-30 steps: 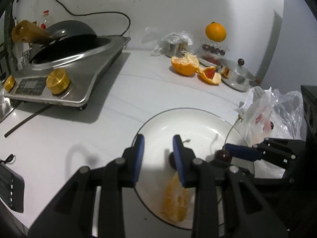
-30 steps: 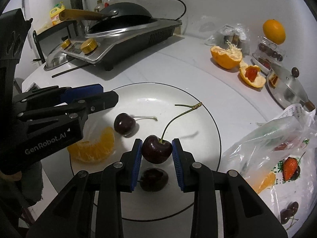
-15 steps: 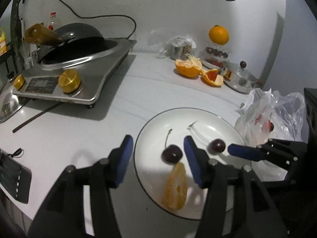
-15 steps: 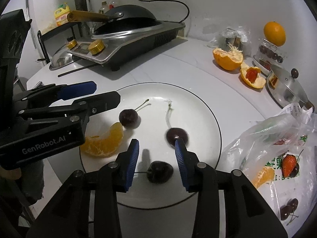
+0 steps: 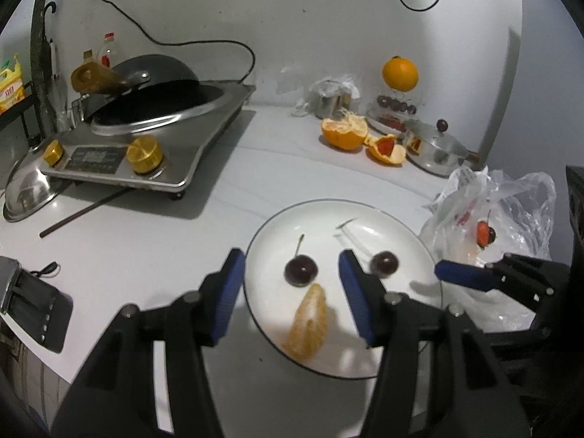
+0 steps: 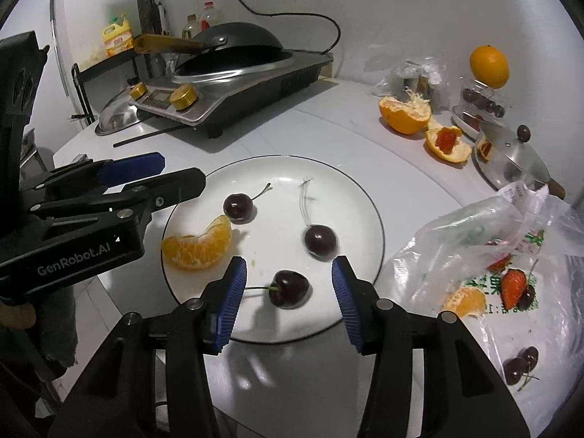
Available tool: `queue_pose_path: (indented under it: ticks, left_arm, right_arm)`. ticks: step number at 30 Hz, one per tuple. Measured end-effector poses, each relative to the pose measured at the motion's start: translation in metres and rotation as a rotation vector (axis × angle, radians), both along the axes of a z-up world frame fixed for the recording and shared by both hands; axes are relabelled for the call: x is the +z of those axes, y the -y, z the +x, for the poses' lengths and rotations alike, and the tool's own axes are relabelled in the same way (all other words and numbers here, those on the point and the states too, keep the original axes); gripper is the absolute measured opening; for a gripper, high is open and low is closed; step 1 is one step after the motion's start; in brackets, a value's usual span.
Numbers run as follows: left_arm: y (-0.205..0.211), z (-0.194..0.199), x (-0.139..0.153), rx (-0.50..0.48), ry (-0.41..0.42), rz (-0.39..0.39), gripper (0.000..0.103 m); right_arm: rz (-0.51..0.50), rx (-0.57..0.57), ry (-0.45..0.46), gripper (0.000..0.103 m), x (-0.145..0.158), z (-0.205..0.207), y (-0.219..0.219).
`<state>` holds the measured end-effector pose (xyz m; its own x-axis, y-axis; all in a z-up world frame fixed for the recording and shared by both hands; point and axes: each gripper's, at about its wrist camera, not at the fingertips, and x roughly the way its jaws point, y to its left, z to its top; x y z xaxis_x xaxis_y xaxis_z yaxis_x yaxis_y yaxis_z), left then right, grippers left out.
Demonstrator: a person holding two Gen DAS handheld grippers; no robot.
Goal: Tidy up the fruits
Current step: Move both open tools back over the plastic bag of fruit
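A white plate [image 6: 346,200] holds three dark cherries [image 6: 238,207] [image 6: 320,241] [image 6: 290,288] and an orange segment [image 6: 199,244]. My right gripper [image 6: 288,266] hovers over the nearest cherry. Its jaws are opening, and the pads touch nothing. My left gripper [image 5: 291,259] stands open above the plate's [image 5: 401,241] left side. A cherry [image 5: 300,270] lies below its gap, untouched, with the segment [image 5: 308,325] just in front. The right gripper's blue fingertips [image 5: 460,273] show at the plate's right rim. The left gripper [image 6: 175,173] reaches in from the left.
A plastic bag [image 6: 492,248] right of the plate holds strawberries, an orange segment and cherries. An induction cooker with a wok [image 5: 146,138] stands at the back left. Orange peels [image 5: 343,135], a whole orange [image 5: 399,73] and a lidded steel pot [image 5: 438,153] are at the back right.
The right gripper let go of its cherry, which now lies on the plate. Both grippers' jaws widened and both pulled up and back from the plate.
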<state>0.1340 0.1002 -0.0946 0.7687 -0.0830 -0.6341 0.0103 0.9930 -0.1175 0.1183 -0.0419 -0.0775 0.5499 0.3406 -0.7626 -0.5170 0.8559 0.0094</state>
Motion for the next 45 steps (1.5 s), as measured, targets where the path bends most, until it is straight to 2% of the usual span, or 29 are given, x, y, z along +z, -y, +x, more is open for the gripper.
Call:
queue_pose_path:
  ticks: [8, 13, 14, 15, 16, 17, 28, 45]
  left_arm:
    - [0.013, -0.008, 0.009, 0.003, 0.015, -0.001, 0.055]
    - [0.022, -0.014, 0.016, 0.009, 0.03, -0.009, 0.057]
    - [0.024, -0.016, 0.017, 0.008, 0.033, -0.008, 0.061]
    - [0.026, -0.017, 0.019, 0.009, 0.037, -0.008, 0.079]
    - [0.028, -0.019, 0.02, 0.011, 0.044, -0.012, 0.091]
    - [0.031, -0.022, 0.023, 0.012, 0.055, -0.019, 0.092]
    - [0.069, -0.032, 0.034, -0.024, 0.076, -0.014, 0.092]
    - [0.131, -0.032, 0.038, -0.086, 0.055, 0.009, 0.092]
  right_arm:
    - [0.013, -0.027, 0.034, 0.052, 0.013, -0.009, 0.016]
    - [0.021, -0.055, 0.073, 0.064, 0.021, -0.016, 0.033]
    - [0.023, -0.061, 0.082, 0.064, 0.022, -0.018, 0.037]
    - [0.025, -0.067, 0.09, 0.065, 0.024, -0.019, 0.04]
    - [0.027, -0.078, 0.1, 0.067, 0.026, -0.02, 0.045]
    - [0.031, -0.089, 0.109, 0.068, 0.027, -0.021, 0.05]
    - [0.058, -0.222, 0.194, 0.069, 0.043, -0.039, 0.111]
    - [0.078, -0.304, 0.212, 0.069, 0.041, -0.052, 0.178]
